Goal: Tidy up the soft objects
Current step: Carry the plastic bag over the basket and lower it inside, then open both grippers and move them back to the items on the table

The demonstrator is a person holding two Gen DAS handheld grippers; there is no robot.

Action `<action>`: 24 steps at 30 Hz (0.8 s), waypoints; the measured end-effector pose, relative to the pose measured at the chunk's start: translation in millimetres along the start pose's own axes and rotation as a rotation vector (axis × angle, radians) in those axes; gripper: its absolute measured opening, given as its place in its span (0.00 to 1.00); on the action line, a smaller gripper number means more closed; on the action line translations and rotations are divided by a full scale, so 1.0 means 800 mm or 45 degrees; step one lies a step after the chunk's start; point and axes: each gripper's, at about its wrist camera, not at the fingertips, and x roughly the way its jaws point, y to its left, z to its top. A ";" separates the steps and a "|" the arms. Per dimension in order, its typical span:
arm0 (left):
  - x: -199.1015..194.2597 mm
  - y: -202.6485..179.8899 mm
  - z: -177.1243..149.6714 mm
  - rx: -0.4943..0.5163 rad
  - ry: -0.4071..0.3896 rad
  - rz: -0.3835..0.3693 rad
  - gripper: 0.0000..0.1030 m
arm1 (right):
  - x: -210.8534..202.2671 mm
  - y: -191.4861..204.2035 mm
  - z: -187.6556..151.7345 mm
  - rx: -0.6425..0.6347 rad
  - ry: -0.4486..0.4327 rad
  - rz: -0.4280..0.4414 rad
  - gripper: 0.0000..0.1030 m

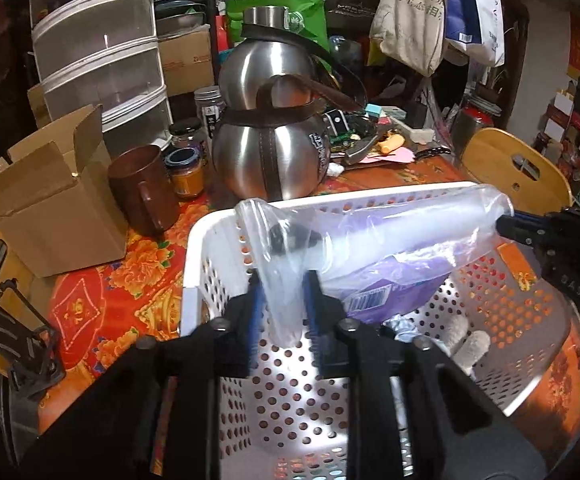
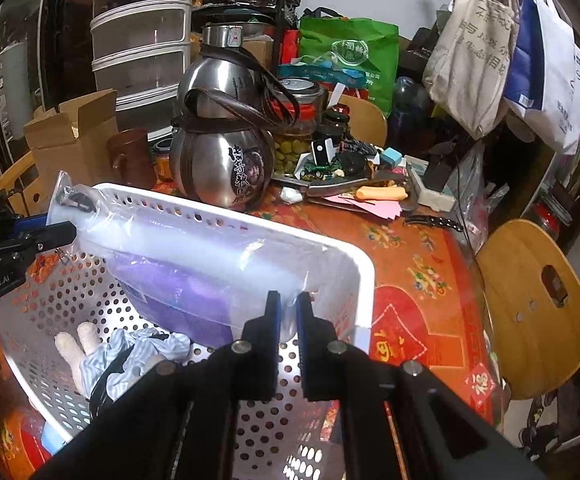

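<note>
A clear plastic bag with a purple soft pack inside hangs over a white perforated basket. My left gripper is shut on the bag's left end. My right gripper is shut on the bag's other end, and shows in the left wrist view too. The left gripper also shows in the right wrist view. In the basket lie a blue striped cloth and a cream plush toy.
A steel gourd flask stands just behind the basket. A brown mug, jars and an open cardboard box stand at left. Clutter lies behind. Wooden chairs stand around the red patterned table.
</note>
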 end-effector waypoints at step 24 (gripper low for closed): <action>-0.102 -0.018 -0.066 -0.003 -0.097 0.093 0.89 | -0.087 -0.014 -0.081 0.083 -0.071 0.048 0.71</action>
